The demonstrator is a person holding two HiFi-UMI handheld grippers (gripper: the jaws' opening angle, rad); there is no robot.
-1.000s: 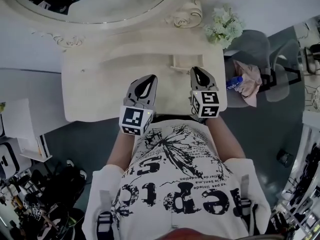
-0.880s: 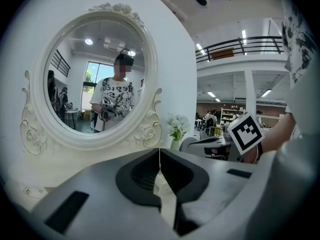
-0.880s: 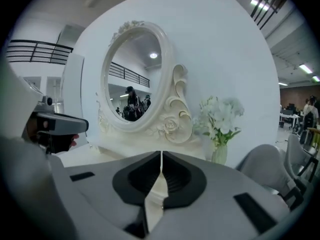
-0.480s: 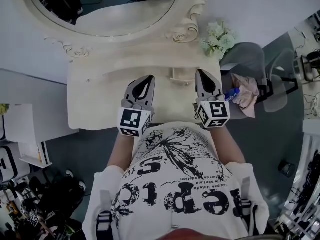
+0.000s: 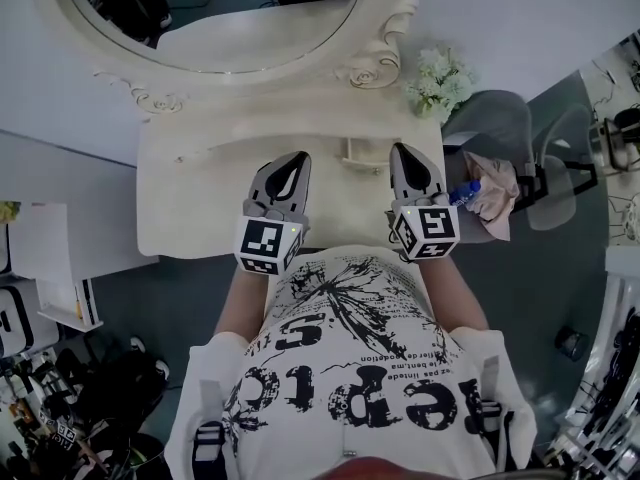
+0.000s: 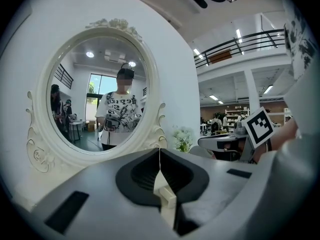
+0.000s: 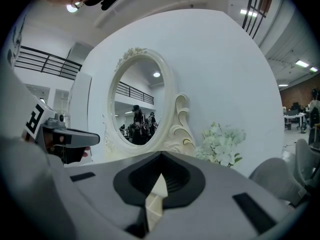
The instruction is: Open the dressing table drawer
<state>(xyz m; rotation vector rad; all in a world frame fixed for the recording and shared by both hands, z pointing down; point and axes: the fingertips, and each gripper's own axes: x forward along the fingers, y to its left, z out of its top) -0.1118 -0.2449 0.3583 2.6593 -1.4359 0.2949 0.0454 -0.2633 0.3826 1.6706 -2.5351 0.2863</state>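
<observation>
My left tongs [image 5: 296, 158] and right tongs [image 5: 404, 150] hover closed on nothing above the surface [image 5: 190, 198]. I should open one before reaching for the drawer handle.

Free dressing table top [image 5: 185, 203]; flowers [image 5: 440, 76] far-right

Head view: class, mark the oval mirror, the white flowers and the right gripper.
oval mirror [image 5: 225, 28], head view, on the glass.
white flowers [image 5: 440, 78], head view, middle of the bunch.
right gripper [image 5: 404, 151], head view, at the tips of its closed jaws.
</observation>
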